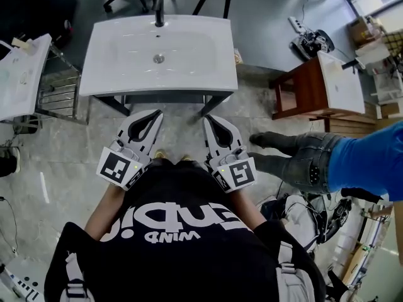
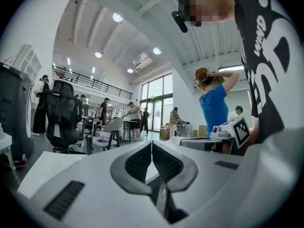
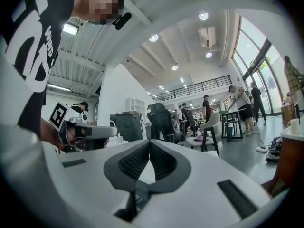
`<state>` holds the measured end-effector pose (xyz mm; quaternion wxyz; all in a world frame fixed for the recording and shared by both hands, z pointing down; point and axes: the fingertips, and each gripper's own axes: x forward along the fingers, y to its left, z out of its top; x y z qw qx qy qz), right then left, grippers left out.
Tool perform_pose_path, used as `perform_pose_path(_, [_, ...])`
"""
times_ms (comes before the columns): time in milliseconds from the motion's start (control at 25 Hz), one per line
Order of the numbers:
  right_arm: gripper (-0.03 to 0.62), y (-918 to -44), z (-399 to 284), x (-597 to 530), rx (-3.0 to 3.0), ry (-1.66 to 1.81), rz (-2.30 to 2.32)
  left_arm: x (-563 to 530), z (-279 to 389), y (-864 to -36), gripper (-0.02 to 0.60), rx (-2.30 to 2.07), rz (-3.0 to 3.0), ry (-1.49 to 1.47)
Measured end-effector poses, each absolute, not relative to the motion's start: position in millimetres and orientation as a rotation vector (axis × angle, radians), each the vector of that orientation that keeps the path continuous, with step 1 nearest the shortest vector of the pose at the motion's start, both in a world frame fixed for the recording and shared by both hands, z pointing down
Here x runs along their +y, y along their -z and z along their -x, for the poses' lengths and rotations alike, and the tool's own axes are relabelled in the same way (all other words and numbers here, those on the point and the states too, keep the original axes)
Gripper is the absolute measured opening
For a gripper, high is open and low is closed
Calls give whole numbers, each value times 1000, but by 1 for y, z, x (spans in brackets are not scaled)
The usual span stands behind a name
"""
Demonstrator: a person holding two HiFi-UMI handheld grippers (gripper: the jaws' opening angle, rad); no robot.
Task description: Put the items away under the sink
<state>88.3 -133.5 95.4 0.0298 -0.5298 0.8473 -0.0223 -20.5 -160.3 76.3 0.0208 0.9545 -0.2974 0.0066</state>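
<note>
The person stands right in front of a white sink (image 1: 217, 61), looking down on it from above. Each hand holds a gripper up near the chest. The left gripper (image 1: 155, 114) has its two jaws pressed together with nothing between them, and the right gripper (image 1: 210, 120) is just the same, closed tight and empty. Both point level and out toward the sink, and they lean in a little toward each other. The sink lies straight ahead of both, with its long side going from left to right and its tap (image 1: 158, 11) at the far edge. Neither gripper is nearer to it than the other, since they sit side by side at about the same spot. The place under the sink is where things should go, but from up here the basin hides it, and only the dark frame (image 1: 164, 98) along the front shows. No things to put away can be seen in any view, so it looks like the job is not going on right now. Another person in a blue top (image 1: 368, 162) stands off to the right, near a brown wooden stand (image 1: 302, 87).
</note>
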Motion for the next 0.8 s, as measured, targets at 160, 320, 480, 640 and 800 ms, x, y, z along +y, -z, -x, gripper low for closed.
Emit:
perform_pose_path(160, [18, -95, -89, -133, 2611, 70, 1636, -160, 21, -79, 21, -930, -2960, -31])
perform_pose_path(320, [18, -95, -86, -132, 2618, 61, 1638, -160, 25, -81, 21, -941, -2951, -43])
perform_pose_path(480, [18, -96, -83, -130, 2635, 47, 1634, -159, 27, -79, 21, -953, -2947, -31])
perform_pose_path(640, [18, -95, -82, -129, 2635, 36, 1646, -159, 28, -79, 21, -951, -2949, -31])
perform_pose_path(800, [18, -89, -79, -129, 2621, 23, 1651, -157, 32, -78, 21, -956, -2948, -30])
